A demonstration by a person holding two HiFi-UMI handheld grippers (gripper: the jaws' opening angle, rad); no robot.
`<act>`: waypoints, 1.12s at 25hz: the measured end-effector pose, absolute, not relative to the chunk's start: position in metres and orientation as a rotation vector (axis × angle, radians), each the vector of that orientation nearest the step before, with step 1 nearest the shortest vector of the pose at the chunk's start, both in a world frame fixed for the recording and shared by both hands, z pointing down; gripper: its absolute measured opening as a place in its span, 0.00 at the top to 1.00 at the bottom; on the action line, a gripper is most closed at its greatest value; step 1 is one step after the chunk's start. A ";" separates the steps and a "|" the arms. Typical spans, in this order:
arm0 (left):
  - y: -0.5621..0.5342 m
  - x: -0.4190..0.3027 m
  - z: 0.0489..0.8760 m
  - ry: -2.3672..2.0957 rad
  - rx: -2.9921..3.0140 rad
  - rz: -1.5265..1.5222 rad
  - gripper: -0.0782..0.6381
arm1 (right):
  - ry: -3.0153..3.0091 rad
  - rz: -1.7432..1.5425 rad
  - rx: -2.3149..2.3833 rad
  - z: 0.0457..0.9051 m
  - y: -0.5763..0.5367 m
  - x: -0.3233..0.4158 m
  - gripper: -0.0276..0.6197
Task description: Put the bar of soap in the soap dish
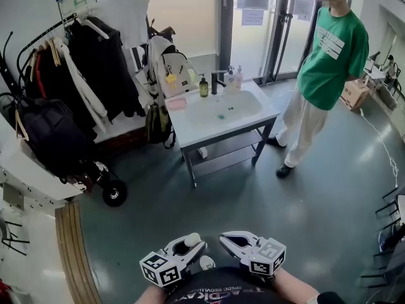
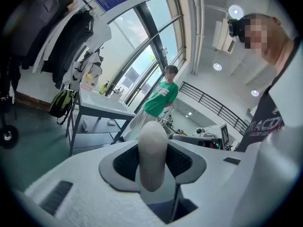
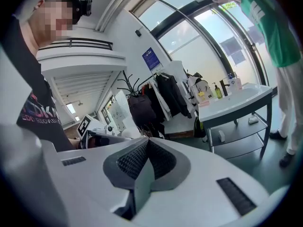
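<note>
My left gripper (image 1: 183, 249) sits low at the bottom of the head view, shut on a white oval bar of soap (image 1: 192, 239). In the left gripper view the soap (image 2: 152, 150) stands upright between the dark pads of the left gripper (image 2: 152, 141). Beside it, my right gripper (image 1: 235, 240) is shut with nothing in it; the right gripper view shows the right gripper (image 3: 144, 160) with its jaws meeting. The pink soap dish (image 1: 176, 103) lies on the far left of the white sink table (image 1: 190, 132), well ahead across the floor, and the soap dish (image 3: 204, 103) also shows small in the right gripper view.
A person in a green shirt (image 1: 332, 49) stands right of the sink table. A coat rack (image 1: 82, 62) with dark clothes and a hanging backpack (image 1: 174, 71) stand to its left. Bottles (image 1: 204, 87) sit behind the basin. Grey floor lies between me and the table.
</note>
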State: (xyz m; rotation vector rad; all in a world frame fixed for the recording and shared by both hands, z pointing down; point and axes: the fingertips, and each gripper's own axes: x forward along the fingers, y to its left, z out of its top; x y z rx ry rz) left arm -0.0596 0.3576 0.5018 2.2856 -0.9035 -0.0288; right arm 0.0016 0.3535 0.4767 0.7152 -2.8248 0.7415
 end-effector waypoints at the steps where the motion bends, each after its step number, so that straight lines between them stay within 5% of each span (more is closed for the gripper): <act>1: 0.357 -0.060 0.502 -0.904 2.286 -0.029 0.66 | -2.823 0.744 0.719 0.477 0.353 0.001 0.94; 28: 0.341 -0.091 0.501 -0.934 2.255 -0.069 0.67 | -2.804 0.689 0.698 0.469 0.333 -0.026 0.94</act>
